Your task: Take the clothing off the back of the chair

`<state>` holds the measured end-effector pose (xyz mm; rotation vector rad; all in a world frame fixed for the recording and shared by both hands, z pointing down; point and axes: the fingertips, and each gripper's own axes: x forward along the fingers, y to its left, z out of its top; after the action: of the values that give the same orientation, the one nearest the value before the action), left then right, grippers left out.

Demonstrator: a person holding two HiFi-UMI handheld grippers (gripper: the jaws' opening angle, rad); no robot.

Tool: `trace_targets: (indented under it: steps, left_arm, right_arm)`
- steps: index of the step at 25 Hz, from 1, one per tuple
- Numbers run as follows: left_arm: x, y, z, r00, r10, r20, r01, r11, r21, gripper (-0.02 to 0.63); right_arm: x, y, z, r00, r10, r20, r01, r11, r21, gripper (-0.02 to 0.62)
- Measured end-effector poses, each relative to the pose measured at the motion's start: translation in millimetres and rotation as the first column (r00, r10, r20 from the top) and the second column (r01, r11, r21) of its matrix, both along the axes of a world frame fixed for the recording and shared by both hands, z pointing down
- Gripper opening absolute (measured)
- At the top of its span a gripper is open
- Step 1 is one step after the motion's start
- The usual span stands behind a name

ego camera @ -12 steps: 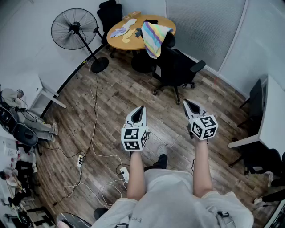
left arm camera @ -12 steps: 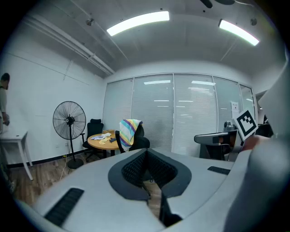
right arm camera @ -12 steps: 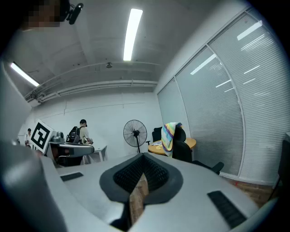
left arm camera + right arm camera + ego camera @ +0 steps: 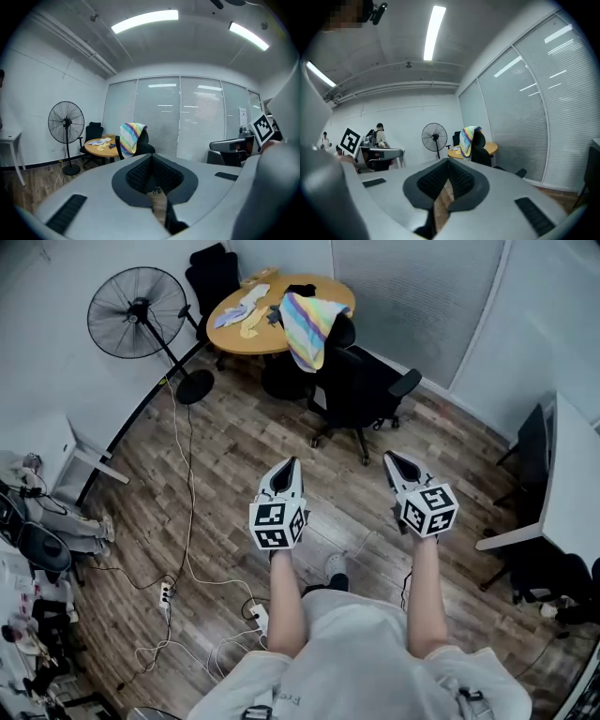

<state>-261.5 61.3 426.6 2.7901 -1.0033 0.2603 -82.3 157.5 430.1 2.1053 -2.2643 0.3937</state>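
Observation:
A rainbow-striped garment [image 4: 305, 326] hangs over the back of a black office chair [image 4: 361, 390] beside a round wooden table [image 4: 246, 332]. It also shows far ahead as the striped garment [image 4: 130, 138] in the left gripper view and the striped garment [image 4: 467, 139] in the right gripper view. My left gripper [image 4: 286, 472] and right gripper [image 4: 396, 463] are held side by side over the wooden floor, well short of the chair. Both are shut with nothing between their jaws.
A standing fan [image 4: 138, 311] is left of the table, its cable running across the floor. Another black chair [image 4: 213, 273] stands behind the table. A white desk [image 4: 561, 493] with a dark chair is at the right. People stand far off in the right gripper view.
The view has shifted toward the chair and table. Both grippers keep their places side by side and stay shut.

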Motion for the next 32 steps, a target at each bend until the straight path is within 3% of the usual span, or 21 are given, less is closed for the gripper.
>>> trace_targets:
  steps: [6,9,18,28,32]
  left_arm:
    - [36.9,-32.4,0.9,0.997,0.07,-0.027,-0.07,0.997,-0.015,0.028]
    - [41.4,-49.4,1.3,0.994,0.093,-0.053,-0.095,0.995,-0.03,0.028]
    - [41.0,-84.8,28.4,0.995,0.082,-0.05,-0.088,0.99,-0.11,0.028]
    - [60.1,-106.1,38.1,0.996,0.081,-0.026,-0.083,0.99,-0.116,0.028]
    - [80.0,-114.0,46.0,0.998,0.069,-0.015,-0.07,0.989,-0.129,0.028]
  right_arm:
    - [49.4,-19.6,6.0,0.995,0.097,0.005,-0.097,0.995,-0.029,0.025]
    - [65.8,-28.7,6.1,0.989,0.133,0.063,-0.132,0.991,-0.02,0.025]
    - [77.5,-33.2,36.6,0.986,0.155,0.065,-0.144,0.979,-0.142,0.025]
    - [124.4,-25.8,58.3,0.965,0.236,0.11,-0.217,0.962,-0.165,0.025]
    - [141.9,-45.3,57.4,0.973,0.199,0.114,-0.18,0.971,-0.155,0.025]
